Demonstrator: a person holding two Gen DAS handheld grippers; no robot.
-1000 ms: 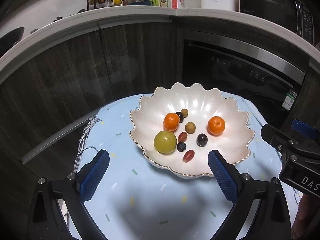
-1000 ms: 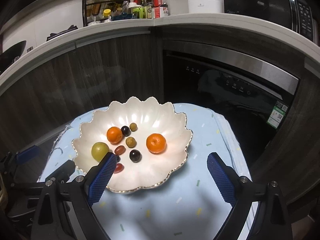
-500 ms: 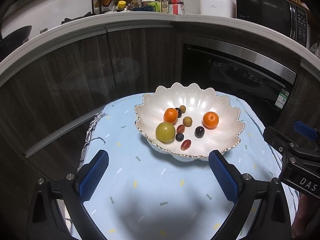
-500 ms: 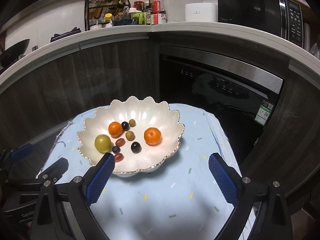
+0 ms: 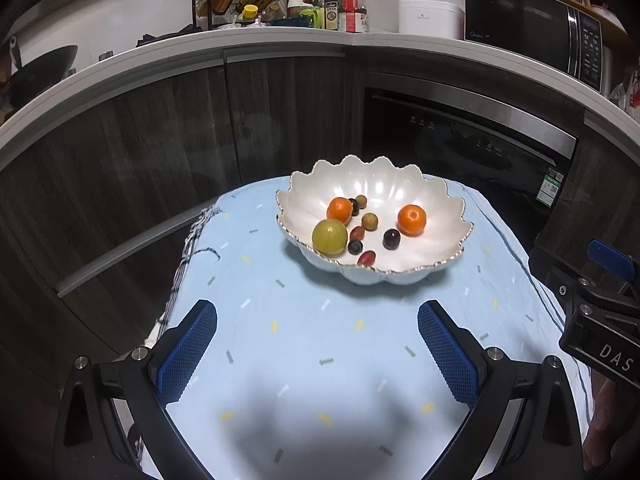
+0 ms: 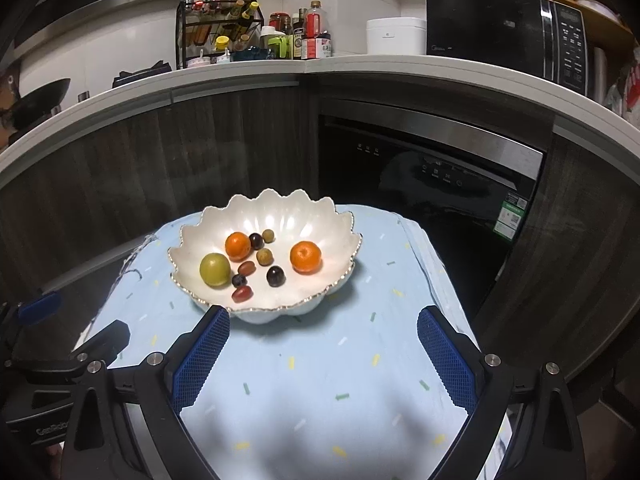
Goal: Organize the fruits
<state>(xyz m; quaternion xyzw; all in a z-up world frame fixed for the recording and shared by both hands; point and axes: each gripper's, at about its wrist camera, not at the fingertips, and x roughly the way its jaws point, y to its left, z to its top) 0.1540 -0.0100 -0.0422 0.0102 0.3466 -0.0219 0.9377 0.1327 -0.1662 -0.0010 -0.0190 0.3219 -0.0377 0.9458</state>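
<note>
A white scalloped bowl (image 5: 400,188) (image 6: 280,220) stands on the far part of a light blue cloth (image 5: 312,344) (image 6: 340,380). It holds two oranges (image 5: 412,220) (image 6: 305,256), a green round fruit (image 5: 329,237) (image 6: 215,269) and several small dark, red and tan fruits (image 5: 391,239) (image 6: 275,275). My left gripper (image 5: 318,354) is open and empty, well short of the bowl. My right gripper (image 6: 323,356) is open and empty, its left pad (image 6: 202,354) just in front of the bowl's near rim.
Dark cabinet fronts (image 5: 160,152) and a built-in black appliance (image 6: 432,176) stand behind the table. A white counter (image 6: 360,64) above carries a spice rack, bottles, a white cooker and a microwave. The cloth's edges drop off left and right.
Both grippers have pulled back and risen away from the bowl, which now sits smaller and farther off in both views. Both stay open and empty.
</note>
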